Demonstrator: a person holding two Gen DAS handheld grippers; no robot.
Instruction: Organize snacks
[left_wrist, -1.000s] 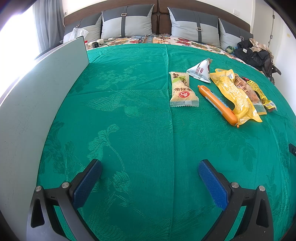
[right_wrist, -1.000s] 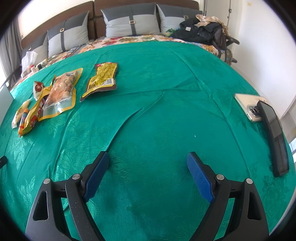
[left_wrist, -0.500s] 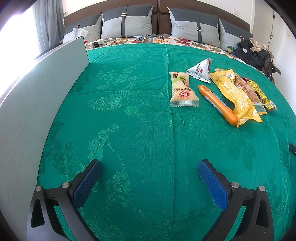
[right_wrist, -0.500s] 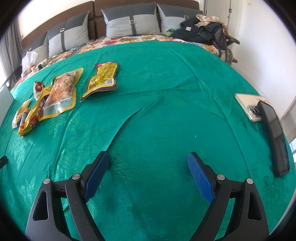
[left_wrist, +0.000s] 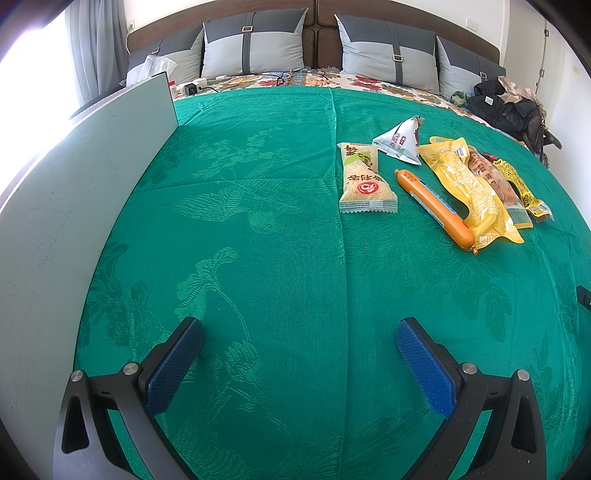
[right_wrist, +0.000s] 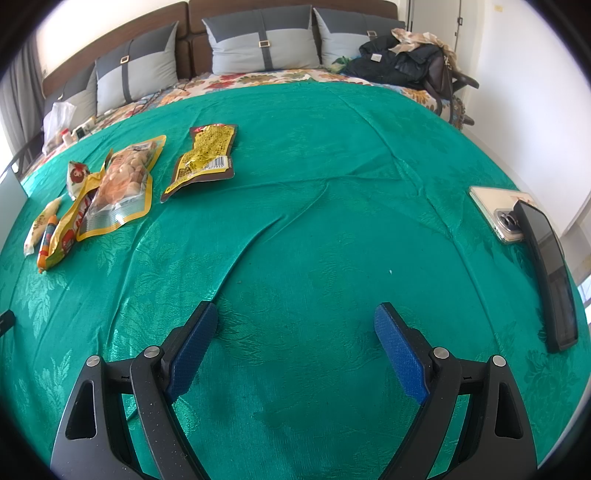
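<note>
Several snacks lie in a row on the green bedspread (left_wrist: 258, 229). In the left wrist view I see a beige rice-cake pack (left_wrist: 365, 181), a white triangular pack (left_wrist: 400, 142), an orange sausage (left_wrist: 436, 206), a yellow bag (left_wrist: 472, 188) and a yellow-brown pack (left_wrist: 521, 188). The right wrist view shows the yellow-brown pack (right_wrist: 207, 157) apart from the clear-fronted yellow bag (right_wrist: 122, 184). My left gripper (left_wrist: 299, 332) is open over bare cloth, well short of the snacks. My right gripper (right_wrist: 295, 317) is open too, holding nothing.
A grey-white board (left_wrist: 74, 206) stands upright along the left edge. Two phones (right_wrist: 546, 258) lie at the right edge of the bedspread (right_wrist: 332, 221). Pillows (left_wrist: 255, 48) line the headboard, and dark clothes (right_wrist: 402, 62) are piled at the far right.
</note>
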